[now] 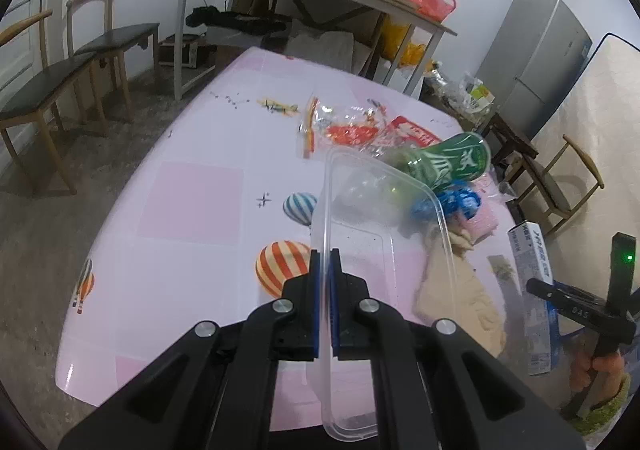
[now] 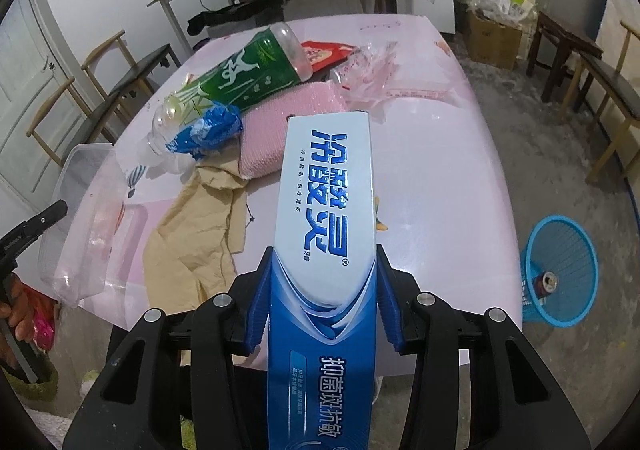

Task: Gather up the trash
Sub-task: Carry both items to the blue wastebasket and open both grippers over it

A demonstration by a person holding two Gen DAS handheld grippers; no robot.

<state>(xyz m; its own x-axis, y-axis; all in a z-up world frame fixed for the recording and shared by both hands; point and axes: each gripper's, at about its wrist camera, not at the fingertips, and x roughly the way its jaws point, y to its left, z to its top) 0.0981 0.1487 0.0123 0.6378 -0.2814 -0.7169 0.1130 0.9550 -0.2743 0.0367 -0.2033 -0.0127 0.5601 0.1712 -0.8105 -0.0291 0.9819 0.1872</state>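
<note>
The right claw [image 2: 322, 310] holds a toothpaste box [image 2: 326, 218] across its width near the blue end, raised over the near edge of the worktop [image 2: 440, 154]. Thin card, likely light and easily crushed, so a gentle squeeze on the flat faces should do. The left claw [image 1: 325, 290] is pinched tight on the rim of a clear plastic container [image 1: 384, 210], stiff, slick and probably light. Beyond lie a green-labelled bottle [image 2: 248, 70], soft crinkly wrappers [image 2: 372, 66] and a limp beige cloth [image 2: 192, 234]. A blue mesh basket [image 2: 560, 274] stands on the floor, right.
</note>
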